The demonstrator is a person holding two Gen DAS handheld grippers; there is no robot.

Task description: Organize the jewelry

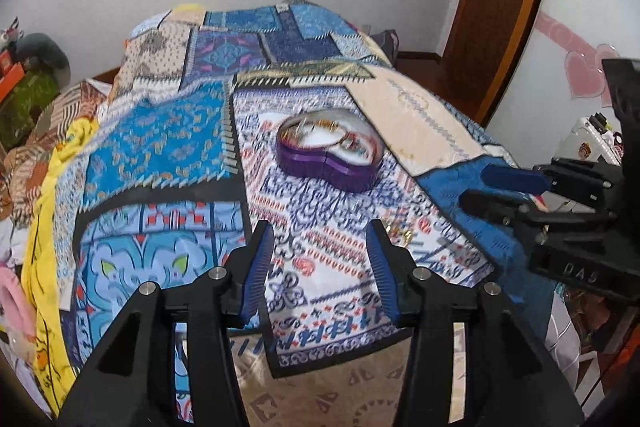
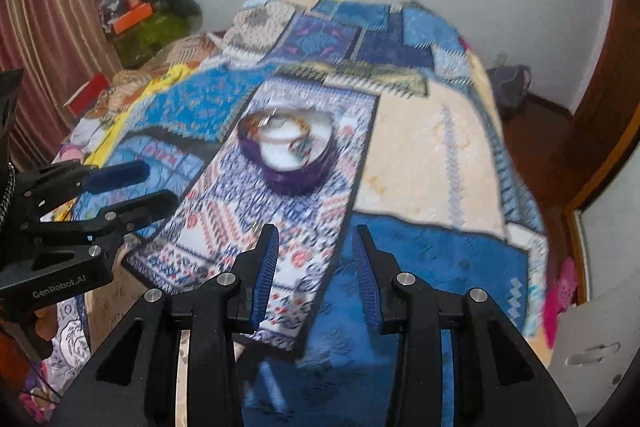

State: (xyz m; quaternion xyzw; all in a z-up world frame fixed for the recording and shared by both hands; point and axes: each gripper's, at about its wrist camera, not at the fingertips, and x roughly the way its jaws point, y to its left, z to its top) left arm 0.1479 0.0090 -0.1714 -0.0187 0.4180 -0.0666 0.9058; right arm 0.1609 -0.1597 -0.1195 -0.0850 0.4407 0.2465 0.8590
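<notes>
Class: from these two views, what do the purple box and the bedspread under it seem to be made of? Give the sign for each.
Purple box: probably card or plastic wrapped in satin-like ribbon, since its wall shows a soft sheen and fine vertical ribbing; motion blur leaves this open. White lining inside looks like padded fabric. Bedspread: printed woven cloth, matte, with creases and draped edges.

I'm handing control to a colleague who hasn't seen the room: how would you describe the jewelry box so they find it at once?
Start from the bed under the blue patchwork quilt. On its white panel with red and blue patterning sits the purple jewelry box, ahead of both open grippers. It is the only raised container on the quilt: heart-shaped, lid off, white lining, jewelry inside too blurred to name.
</notes>
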